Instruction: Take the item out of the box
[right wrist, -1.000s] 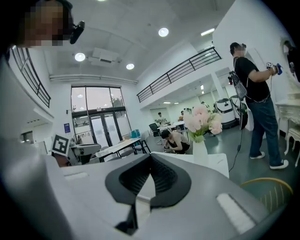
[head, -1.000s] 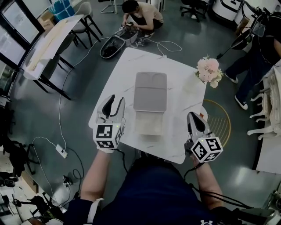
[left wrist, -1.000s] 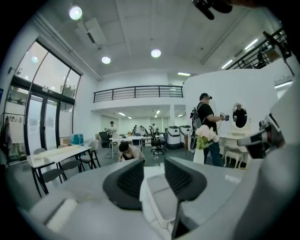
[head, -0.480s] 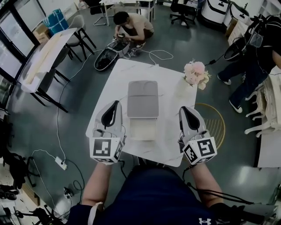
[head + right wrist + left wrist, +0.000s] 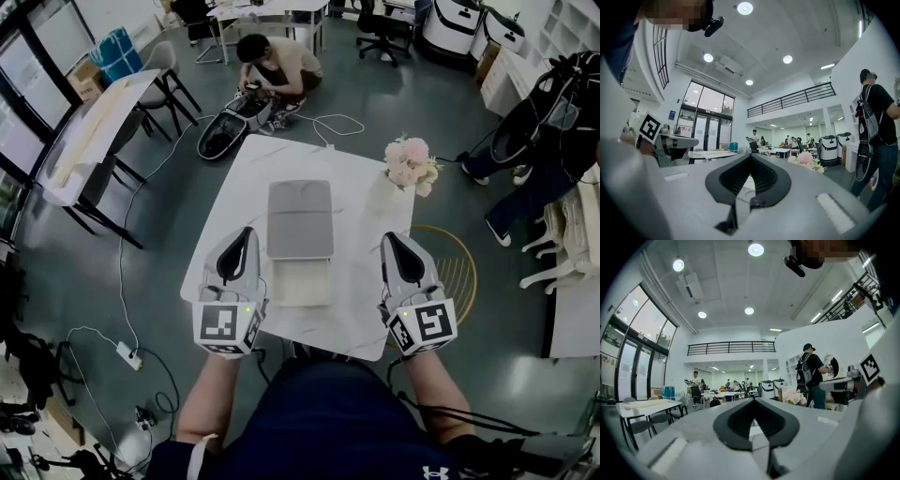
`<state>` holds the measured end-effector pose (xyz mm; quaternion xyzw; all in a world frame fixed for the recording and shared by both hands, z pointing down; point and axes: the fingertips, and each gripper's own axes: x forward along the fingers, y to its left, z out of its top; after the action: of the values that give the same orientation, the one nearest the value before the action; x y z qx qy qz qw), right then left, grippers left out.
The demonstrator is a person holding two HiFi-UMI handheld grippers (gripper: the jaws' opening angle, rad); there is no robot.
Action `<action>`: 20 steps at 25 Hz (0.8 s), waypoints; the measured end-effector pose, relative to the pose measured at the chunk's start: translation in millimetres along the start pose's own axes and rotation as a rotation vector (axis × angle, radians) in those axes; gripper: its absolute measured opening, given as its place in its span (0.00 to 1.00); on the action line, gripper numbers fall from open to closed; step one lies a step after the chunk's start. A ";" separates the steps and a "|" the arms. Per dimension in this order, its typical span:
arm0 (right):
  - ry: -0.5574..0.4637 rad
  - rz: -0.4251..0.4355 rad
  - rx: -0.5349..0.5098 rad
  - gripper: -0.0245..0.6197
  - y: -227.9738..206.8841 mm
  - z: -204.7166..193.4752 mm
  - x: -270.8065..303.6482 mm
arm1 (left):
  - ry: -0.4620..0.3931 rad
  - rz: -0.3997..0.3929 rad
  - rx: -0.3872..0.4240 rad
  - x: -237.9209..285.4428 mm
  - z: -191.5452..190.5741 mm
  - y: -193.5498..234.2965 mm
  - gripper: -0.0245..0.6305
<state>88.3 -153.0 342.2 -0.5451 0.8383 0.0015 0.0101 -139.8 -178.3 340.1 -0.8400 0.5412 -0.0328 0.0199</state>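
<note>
Both jaws of the left hand-held gripper (image 5: 246,232) were pressed together, and nothing was between them. The right hand-held gripper (image 5: 390,238) was pressed together and empty too. Each one was held level above the near part of the white desk (image 5: 234,197). Neither one touched anything.

The box (image 5: 274,284) sat on the desk between them, close to the near edge. The left hand-held gripper was just beside the box on its left. The right hand-held gripper was farther off on the right side. The box was open. Its grey lid (image 5: 300,220) lay flat on the desk on the far side. The item (image 5: 300,283) was in the box. It looked pale and flat, but I could not tell what it was.

Pink flowers (image 5: 409,165) stood at the far right corner of the desk. A gold wire stool (image 5: 455,267) stood on the floor by the right side of the desk. A person (image 5: 277,61) was crouched on the floor past the far end of the desk, bent over a black case (image 5: 225,131). Another person (image 5: 876,122) with a backpack stood off to the right.
</note>
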 end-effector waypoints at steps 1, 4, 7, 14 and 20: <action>0.000 0.001 -0.004 0.04 0.9 1.2 0.7 | 0.003 0.000 -0.003 0.3 -0.1 0.7 0.04; 0.003 0.008 -0.009 0.04 6.7 1.9 4.3 | 0.008 0.002 -0.015 -1.5 -2.8 6.0 0.04; 0.004 0.013 -0.007 0.04 8.3 -0.7 7.8 | 0.012 0.007 -0.016 -2.4 -7.3 10.0 0.04; 0.006 0.024 0.001 0.04 7.1 -3.7 12.4 | 0.018 0.022 -0.013 -1.0 -9.3 15.1 0.04; 0.011 0.027 0.014 0.04 4.9 -6.5 15.3 | 0.026 0.026 -0.014 0.5 -12.5 15.7 0.04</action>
<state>77.5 -165.2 348.3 -0.5336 0.8457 -0.0071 0.0093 -154.8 -185.2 351.4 -0.8325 0.5525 -0.0397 0.0073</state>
